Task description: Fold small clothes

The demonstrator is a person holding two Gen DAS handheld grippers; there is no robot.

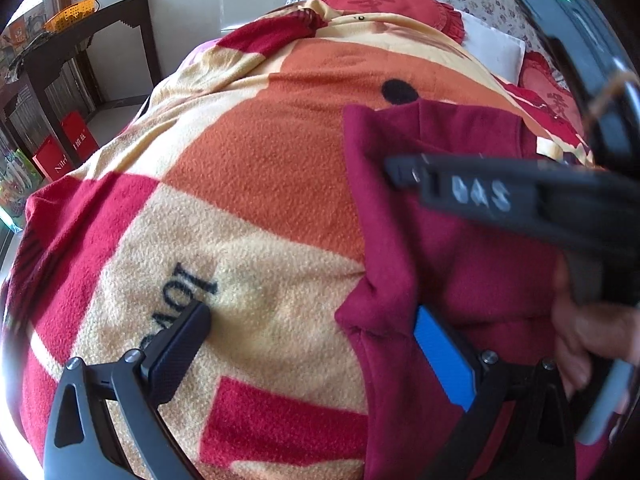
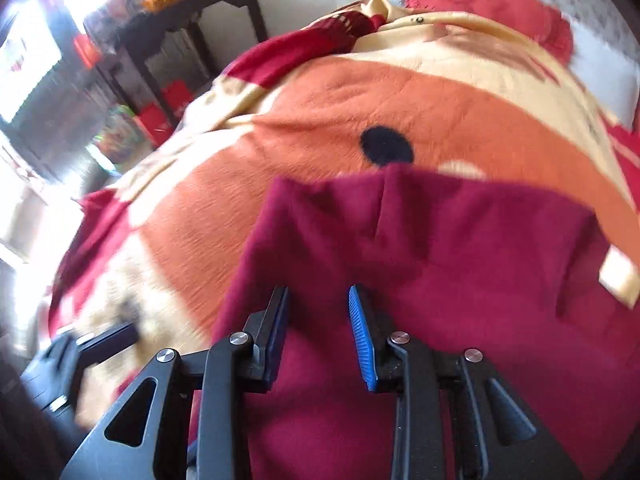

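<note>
Nearest to me, my left claw stood wide open with nothing between its fingers: one textured black finger pressed down on the fleece blanket, the other, faced with a smooth blue pad, lay against the near left edge of the garment. My right claw stood with a narrow gap between its two ribbed blue pads, hovering above the garment; I could see no cloth pinched between them, though the right wrist view was smeared by motion. In the left wrist view that right claw reached in from three o'clock as a long black bar, with part of a hand behind it.

The garment was one small piece of maroon fleece, soft and matte, lying flat on the bed at about four o'clock in the left view. Its long axis ran from me toward twelve o'clock, its far edge straight, with one seam running down from that edge.

Under it spread one nubby blanket in blocks of orange, cream and red, with a black dot just beyond the garment's far edge. Farther off, at one o'clock, lay two red frilled heart cushions and one white pillow. At ten o'clock stood a dark wooden surface bearing one orange basket.
</note>
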